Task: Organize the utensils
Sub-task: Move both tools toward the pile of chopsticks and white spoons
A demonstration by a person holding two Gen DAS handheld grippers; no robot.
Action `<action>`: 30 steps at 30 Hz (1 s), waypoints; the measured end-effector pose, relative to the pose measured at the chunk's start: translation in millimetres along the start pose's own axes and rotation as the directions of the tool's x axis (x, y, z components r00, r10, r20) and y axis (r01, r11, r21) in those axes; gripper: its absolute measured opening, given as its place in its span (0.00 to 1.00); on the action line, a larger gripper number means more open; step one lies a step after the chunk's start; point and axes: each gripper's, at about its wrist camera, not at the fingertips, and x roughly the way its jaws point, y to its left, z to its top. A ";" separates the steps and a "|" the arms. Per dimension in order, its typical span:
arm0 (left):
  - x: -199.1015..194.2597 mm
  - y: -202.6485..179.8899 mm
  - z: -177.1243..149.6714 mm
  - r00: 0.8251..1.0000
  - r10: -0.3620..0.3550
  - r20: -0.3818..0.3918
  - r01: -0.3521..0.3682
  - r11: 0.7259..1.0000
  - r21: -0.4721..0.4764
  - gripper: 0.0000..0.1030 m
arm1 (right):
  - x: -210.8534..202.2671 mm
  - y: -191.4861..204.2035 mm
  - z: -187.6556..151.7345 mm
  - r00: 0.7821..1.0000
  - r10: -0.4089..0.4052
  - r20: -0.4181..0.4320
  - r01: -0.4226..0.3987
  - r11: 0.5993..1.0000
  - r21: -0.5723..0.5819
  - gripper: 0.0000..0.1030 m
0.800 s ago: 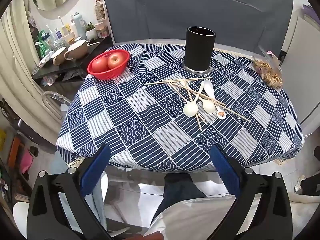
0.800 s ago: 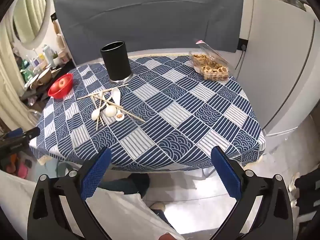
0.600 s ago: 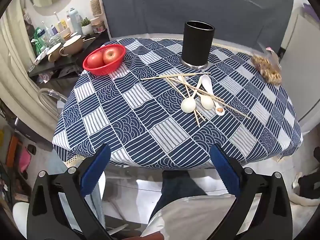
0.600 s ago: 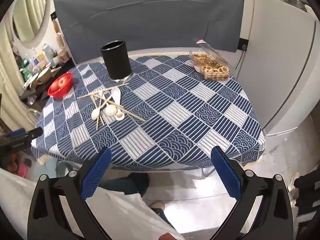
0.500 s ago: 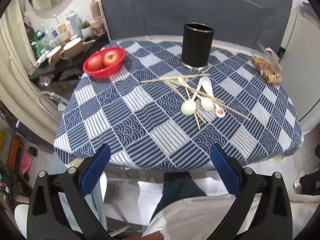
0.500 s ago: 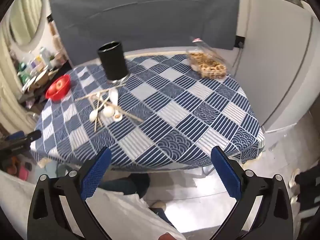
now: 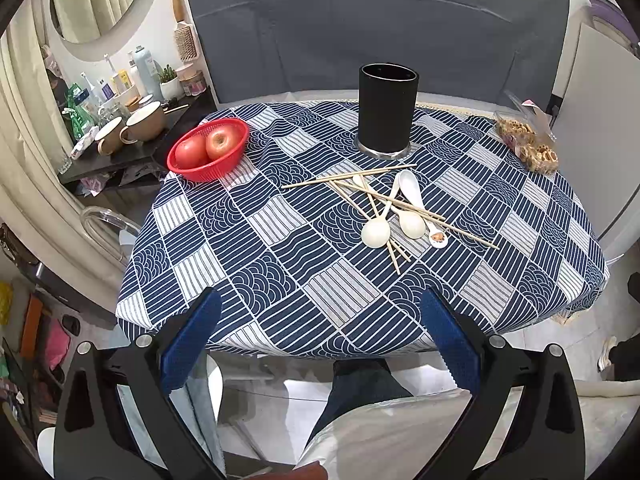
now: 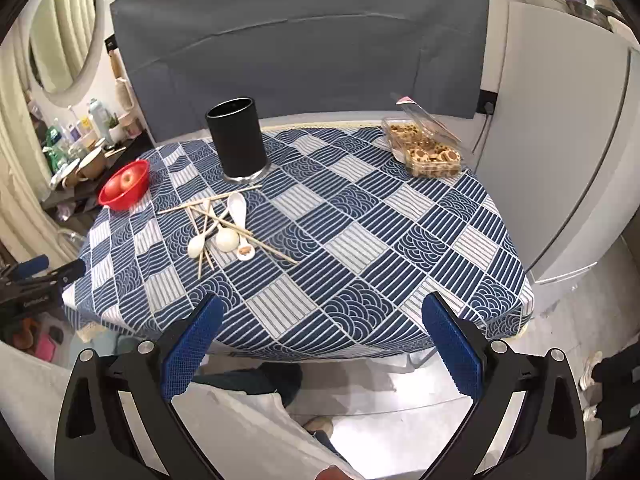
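A black cylindrical holder [image 7: 387, 109] stands upright at the far middle of the table; it also shows in the right wrist view [image 8: 237, 144]. In front of it lies a loose pile of wooden chopsticks [image 7: 348, 176] and white spoons [image 7: 411, 222], seen in the right wrist view as chopsticks [image 8: 208, 202] and spoons [image 8: 226, 238]. My left gripper [image 7: 320, 338] is open and empty, short of the table's near edge. My right gripper [image 8: 320, 340] is open and empty, also off the near edge. The left gripper shows at the far left of the right wrist view [image 8: 38, 270].
The table wears a blue and white patterned cloth [image 7: 280, 264]. A red basket with two apples [image 7: 208, 148] sits at far left. A clear box of cookies [image 8: 424, 152] sits at far right. A side shelf with mugs and bottles [image 7: 128, 120] stands left. A white fridge [image 8: 560, 160] stands right.
Both views shifted slightly: the table sits a little lower and nearer in the left wrist view. Both grippers stayed open. The utensils did not move.
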 end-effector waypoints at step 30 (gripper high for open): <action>11.6 -8.8 1.9 0.998 -0.045 -0.048 0.046 0.998 0.033 0.94 | 10.7 1.9 6.5 1.000 0.013 -0.007 -0.013 1.000 -0.010 0.93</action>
